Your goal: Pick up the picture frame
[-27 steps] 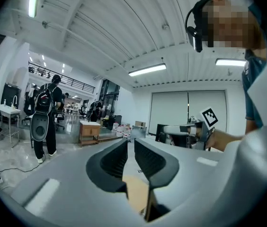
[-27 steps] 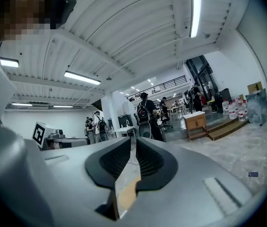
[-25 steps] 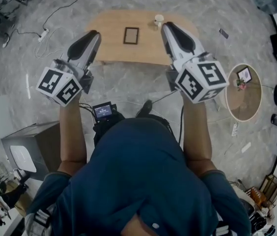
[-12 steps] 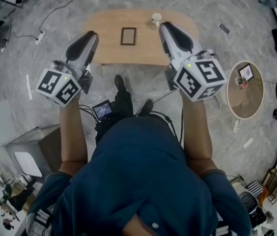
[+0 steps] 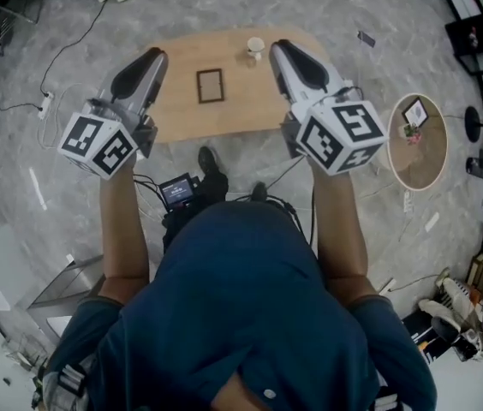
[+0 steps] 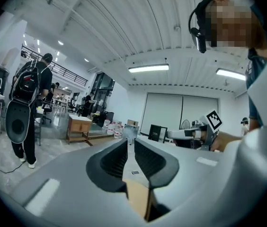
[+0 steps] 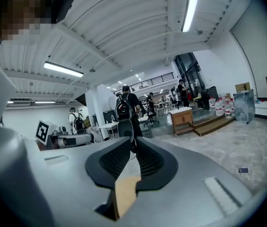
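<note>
Wooden table with picture frame nearer, lower in view than before.

Bare worktop lies open to the left of the picture frame, below it and above it, so you have room to come in from those sides. A paper cup stands near its upper right, just beside your right gripper, and narrows that side. Your left gripper hangs at the worktop's left edge, well apart from the frame.
</note>
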A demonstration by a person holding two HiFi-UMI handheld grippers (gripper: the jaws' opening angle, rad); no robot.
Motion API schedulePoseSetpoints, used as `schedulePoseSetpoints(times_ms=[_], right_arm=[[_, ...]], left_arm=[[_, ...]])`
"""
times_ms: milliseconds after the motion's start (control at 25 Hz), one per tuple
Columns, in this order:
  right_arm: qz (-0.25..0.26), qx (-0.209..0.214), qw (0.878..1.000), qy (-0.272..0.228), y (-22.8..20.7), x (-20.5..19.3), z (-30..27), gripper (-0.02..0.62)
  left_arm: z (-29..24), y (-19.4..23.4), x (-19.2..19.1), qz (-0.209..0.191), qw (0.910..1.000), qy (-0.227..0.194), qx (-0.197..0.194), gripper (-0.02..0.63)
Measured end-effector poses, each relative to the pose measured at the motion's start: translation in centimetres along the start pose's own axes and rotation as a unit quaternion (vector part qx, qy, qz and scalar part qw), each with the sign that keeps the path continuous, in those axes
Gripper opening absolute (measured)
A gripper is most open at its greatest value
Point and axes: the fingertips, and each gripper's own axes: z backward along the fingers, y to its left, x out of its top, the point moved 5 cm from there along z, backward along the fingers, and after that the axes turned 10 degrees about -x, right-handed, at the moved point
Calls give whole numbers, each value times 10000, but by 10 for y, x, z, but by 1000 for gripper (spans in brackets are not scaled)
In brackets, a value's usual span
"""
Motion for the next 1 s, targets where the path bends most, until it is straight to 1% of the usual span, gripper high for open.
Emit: schedulePoseSetpoints(times_ms=[280, 480, 680, 800, 1000], right_arm=[[-20, -407, 9990, 166, 5, 3, -63, 25], [102, -401, 9984, 376, 7, -1, -94, 26], [105, -167, 9984, 526, 7, -2, -126, 31], [48, 3, 9979, 646, 4, -13, -141, 34], [-46, 328, 9953, 910, -17, -30, -165, 41]], left_arm=[[-20, 75, 4, 206, 9989, -27, -424, 44], [-26, 102, 1, 302, 9985, -77, -451, 44], [-21, 123, -2, 421, 9989, -72, -182, 44], [-15, 129, -10, 481, 9988, -22, 45, 44], [-27, 137, -26, 573, 9974, 109, 412, 44]])
